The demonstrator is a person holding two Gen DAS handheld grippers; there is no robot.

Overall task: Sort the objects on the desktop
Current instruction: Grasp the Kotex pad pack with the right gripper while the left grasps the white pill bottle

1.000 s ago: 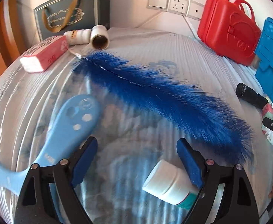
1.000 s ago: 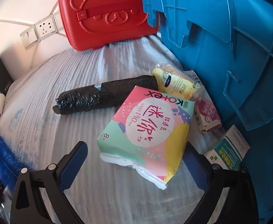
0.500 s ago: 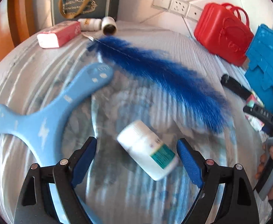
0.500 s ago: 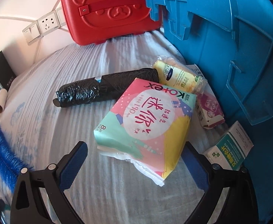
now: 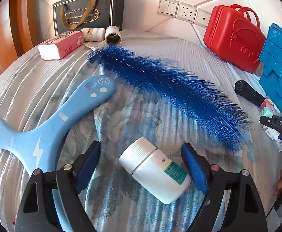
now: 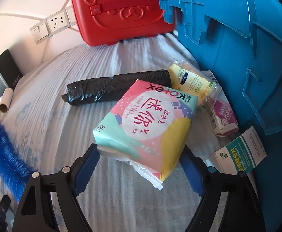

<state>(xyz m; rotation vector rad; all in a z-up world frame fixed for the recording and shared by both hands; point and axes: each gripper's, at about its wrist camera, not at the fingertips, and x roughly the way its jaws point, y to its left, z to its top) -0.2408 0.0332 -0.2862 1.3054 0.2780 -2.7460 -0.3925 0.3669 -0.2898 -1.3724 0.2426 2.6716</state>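
In the left wrist view my left gripper (image 5: 141,162) is open, its blue pads either side of a white pill bottle (image 5: 154,171) with a green label that lies on the cloth. A long blue bristle brush (image 5: 171,85) lies beyond it, and a light blue plastic paddle (image 5: 50,121) lies to the left. In the right wrist view my right gripper (image 6: 141,166) is open around the near end of a colourful Kotex pack (image 6: 146,123). The pack lies between the pads; I cannot tell whether they touch it.
A blue plastic crate (image 6: 237,48) stands at the right, a red case (image 6: 119,9) behind. A black bag roll (image 6: 115,89), a yellow packet (image 6: 191,83), a pink box (image 6: 223,118) and a green medicine box (image 6: 241,152) lie near the pack. A red tissue pack (image 5: 60,44), small bottles (image 5: 93,33) and a dark gift bag (image 5: 88,11) sit far left.
The left gripper swung back and left, then settled with the white bottle between its pads. The right gripper moved forward, so the Kotex pack now lies between its pads.
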